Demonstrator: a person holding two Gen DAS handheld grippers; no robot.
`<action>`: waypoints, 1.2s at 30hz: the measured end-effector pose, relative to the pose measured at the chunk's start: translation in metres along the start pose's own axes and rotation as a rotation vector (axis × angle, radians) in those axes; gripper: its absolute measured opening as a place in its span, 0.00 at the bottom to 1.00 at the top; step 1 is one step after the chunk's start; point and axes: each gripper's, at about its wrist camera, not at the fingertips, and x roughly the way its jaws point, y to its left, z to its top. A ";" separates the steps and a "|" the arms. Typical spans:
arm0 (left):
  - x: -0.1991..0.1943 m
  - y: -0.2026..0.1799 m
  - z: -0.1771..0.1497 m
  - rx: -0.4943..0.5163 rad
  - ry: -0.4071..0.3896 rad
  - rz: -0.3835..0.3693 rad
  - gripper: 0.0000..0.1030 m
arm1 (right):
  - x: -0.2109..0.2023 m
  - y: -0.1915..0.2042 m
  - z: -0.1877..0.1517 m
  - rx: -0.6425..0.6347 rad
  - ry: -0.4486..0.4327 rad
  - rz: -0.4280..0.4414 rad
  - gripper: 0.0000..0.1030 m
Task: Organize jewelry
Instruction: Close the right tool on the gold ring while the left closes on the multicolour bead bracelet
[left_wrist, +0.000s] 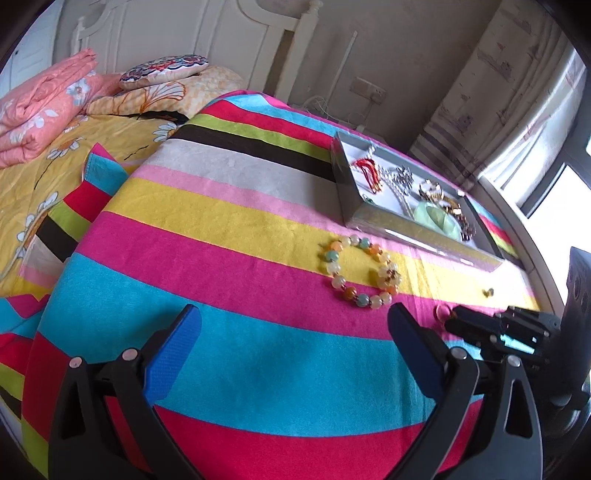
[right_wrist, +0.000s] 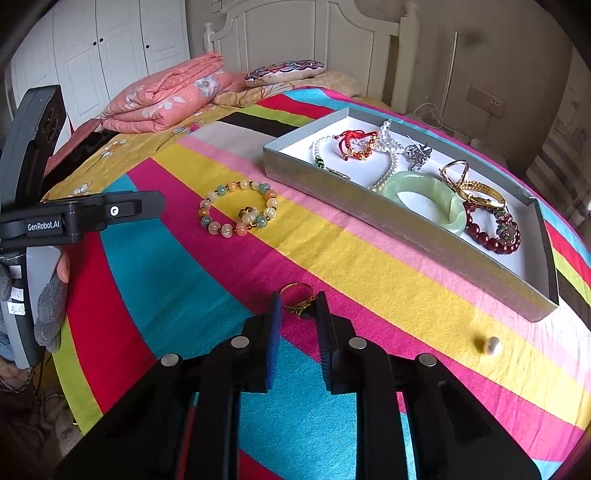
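On the striped bedspread lies a gold ring (right_wrist: 291, 286), and my right gripper (right_wrist: 298, 301) is shut on it, its blue pads pressing on either side. In the left wrist view the same ring (left_wrist: 441, 312) shows at the tip of the right gripper (left_wrist: 458, 321). My left gripper (left_wrist: 293, 314) stands wide open and holds nothing, just short of a pastel beaded bracelet (left_wrist: 334, 267) that lies flat on the cloth. That bracelet (right_wrist: 207, 221) sits left of a grey tray (right_wrist: 369, 218) holding several pieces, among them a jade bangle (right_wrist: 399, 186).
A loose pearl (right_wrist: 493, 347) rests on the cloth right of my right gripper. A gloved hand (right_wrist: 48, 314) holds the left gripper's body at the left edge. Folded pink bedding (right_wrist: 166, 99) and pillows lie at the headboard. The bed's edge runs behind the tray (left_wrist: 406, 230).
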 end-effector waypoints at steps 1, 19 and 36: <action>0.001 -0.008 0.000 0.036 0.010 0.012 0.97 | -0.001 -0.002 0.000 0.012 -0.005 0.000 0.15; 0.057 -0.092 0.015 0.378 0.087 0.150 0.77 | -0.007 -0.018 -0.003 0.115 -0.050 0.028 0.15; 0.044 -0.107 0.008 0.479 -0.023 0.118 0.09 | -0.009 -0.020 -0.004 0.124 -0.057 0.024 0.15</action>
